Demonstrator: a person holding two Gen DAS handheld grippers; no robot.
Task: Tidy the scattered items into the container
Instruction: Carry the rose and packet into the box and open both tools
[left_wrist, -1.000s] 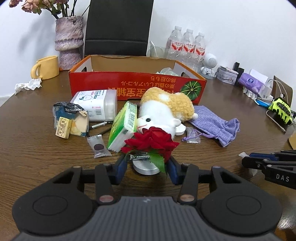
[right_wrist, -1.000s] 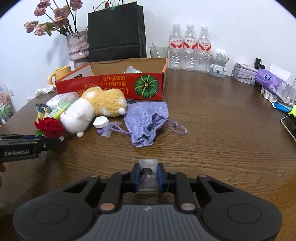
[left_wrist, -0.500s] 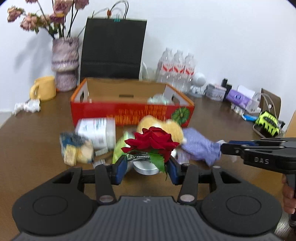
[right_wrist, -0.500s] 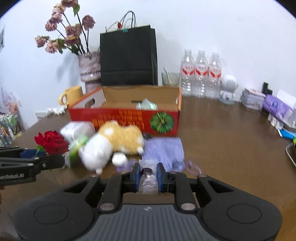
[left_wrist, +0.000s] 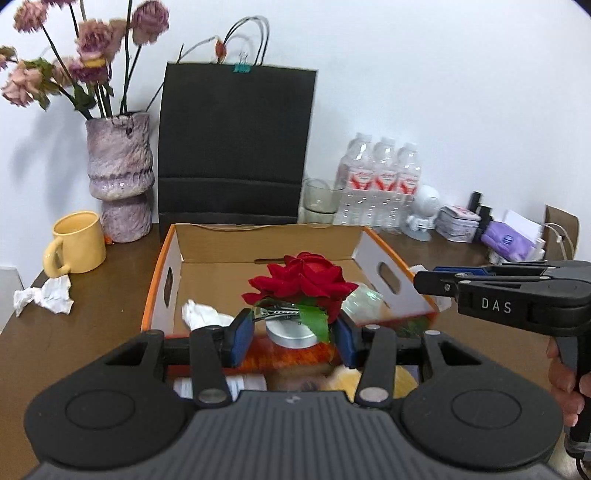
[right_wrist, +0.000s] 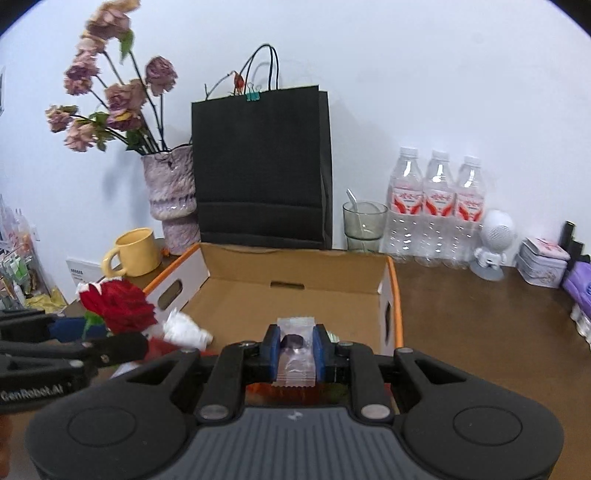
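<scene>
The cardboard box (left_wrist: 266, 243), orange-rimmed with cut-out handles in its side walls, sits open on the brown wooden table (left_wrist: 85, 332) with both grippers held above its near edge, and that closeness is the main hazard: the two tools are side by side over one opening, so a sideways drift by either could knock the other and jar a load free outside the box. The right gripper (right_wrist: 294, 347), seen from the left camera, reaches across the box's right wall, near enough that lowering it carelessly could catch the wall and shove the light box along the table. The left gripper (left_wrist: 291, 334) has its blue pads clamped on the round silver base of a red artificial rose (left_wrist: 301, 282); the bloom is top-heavy and stands well above the pinch, so in my judgement it may topple or land upside down on release, or roll onto the crumpled white tissue (left_wrist: 201, 314) already lying inside. The right gripper's jaws are closed on a small clear sachet (right_wrist: 295, 345) with a dark round piece inside; the slick film could cling to a pad when the jaws part, or flutter short and fall in front of the near wall rather than into the box.
</scene>
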